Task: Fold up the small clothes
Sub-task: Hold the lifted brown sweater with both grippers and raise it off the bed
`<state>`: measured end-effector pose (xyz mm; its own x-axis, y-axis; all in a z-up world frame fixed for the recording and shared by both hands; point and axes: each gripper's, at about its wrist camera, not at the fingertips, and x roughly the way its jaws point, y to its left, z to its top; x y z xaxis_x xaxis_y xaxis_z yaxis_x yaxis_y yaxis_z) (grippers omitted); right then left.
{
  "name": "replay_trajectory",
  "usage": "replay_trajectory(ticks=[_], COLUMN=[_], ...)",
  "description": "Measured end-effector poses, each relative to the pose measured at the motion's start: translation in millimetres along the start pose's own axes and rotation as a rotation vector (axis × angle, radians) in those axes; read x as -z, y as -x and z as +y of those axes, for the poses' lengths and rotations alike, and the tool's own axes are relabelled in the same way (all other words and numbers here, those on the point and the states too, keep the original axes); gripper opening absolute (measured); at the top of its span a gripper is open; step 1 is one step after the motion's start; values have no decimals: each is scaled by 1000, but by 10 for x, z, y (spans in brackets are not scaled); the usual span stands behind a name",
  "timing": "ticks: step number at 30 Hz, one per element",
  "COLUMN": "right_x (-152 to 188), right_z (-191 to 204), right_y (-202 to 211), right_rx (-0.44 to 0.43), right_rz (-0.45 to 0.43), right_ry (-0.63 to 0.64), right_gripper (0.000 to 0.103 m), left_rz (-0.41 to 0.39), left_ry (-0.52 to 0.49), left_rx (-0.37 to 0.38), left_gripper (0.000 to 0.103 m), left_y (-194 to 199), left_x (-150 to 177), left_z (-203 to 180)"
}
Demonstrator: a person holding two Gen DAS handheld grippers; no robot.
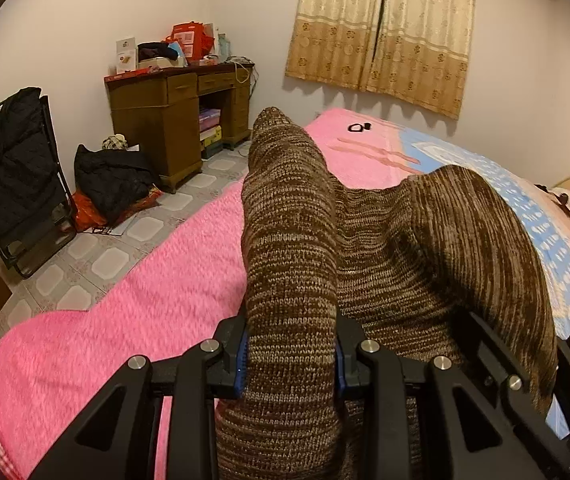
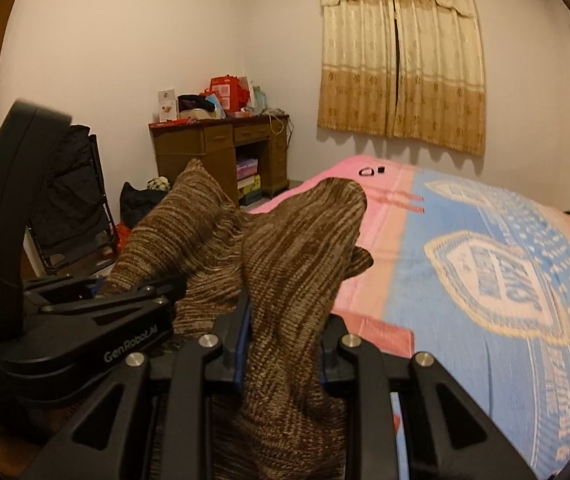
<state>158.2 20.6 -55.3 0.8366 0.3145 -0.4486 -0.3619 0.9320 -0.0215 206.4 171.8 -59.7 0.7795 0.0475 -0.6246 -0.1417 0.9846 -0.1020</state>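
At the bottom centre of the left wrist view, the left gripper [image 1: 291,364] is clenched on a bunched edge of a brown knit garment [image 1: 405,248], blue pads pressed against both sides of the fabric. The right wrist view shows the same thing at its bottom centre: the right gripper [image 2: 285,348] grasps another bunch of the garment, and the left gripper's black body sits just beside it at the lower left of the frame. So 2 grips hold 1 piece of clothing, close together, with the knit rising in 2 peaks beyond the jaws and sagging between them.

Under the garment lies the bed [image 1: 145,272], covered by a pink blanket on the left of the frame and a blue patterned one on the right. The cloth looks lifted off the blanket rather than lying flat — likely the carry or lay-out step before a fold.

The next move probably calls for drawing the 2 grips apart to tension the edge, then lowering the knit flat onto the blanket.

Farther off, a wooden desk [image 1: 177,120] stands against the wall at the upper left, and curtains [image 1: 385,28] hang at the upper right.
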Motion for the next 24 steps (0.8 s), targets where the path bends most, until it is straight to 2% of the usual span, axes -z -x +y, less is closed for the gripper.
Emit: replay_trajectory(ticks=[7, 18, 24], right_x=[-36, 15, 50], right_z=[-24, -49, -57], right_y=[-409, -675, -862], right_rx=[16, 37, 49], right_rz=[22, 69, 126], right_ry=[1, -10, -12], right_gripper=[27, 27, 27], left_rz=[33, 69, 148], left_ry=[11, 17, 60], left_rx=[-1, -7, 13], left_gripper=[32, 32, 32], left_y=[-331, -590, -875], left_x=[-28, -1, 39], left_z=[22, 15, 124])
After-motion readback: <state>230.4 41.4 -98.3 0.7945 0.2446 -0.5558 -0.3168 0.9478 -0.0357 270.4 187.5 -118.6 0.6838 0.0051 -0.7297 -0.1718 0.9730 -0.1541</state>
